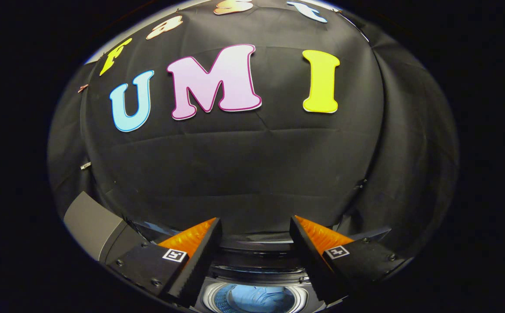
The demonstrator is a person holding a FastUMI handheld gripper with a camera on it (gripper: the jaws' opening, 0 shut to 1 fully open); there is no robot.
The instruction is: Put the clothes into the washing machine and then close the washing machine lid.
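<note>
Clothes (256,300), pale blue, lie down in the washing machine (217,300) drum, seen between and below the jaws. The gripper (255,232) hangs above with its jaws spread wide, gripping nothing. Beyond them hangs the black booth wall (243,174).

Open-lidded washing machine (255,278), bluish clothes (256,300) inside its drum.

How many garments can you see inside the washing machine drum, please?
1: a light blue garment lies in the washing machine's drum, below and between the open claw fingers, which hold nothing. Others may be hidden underneath.
</note>
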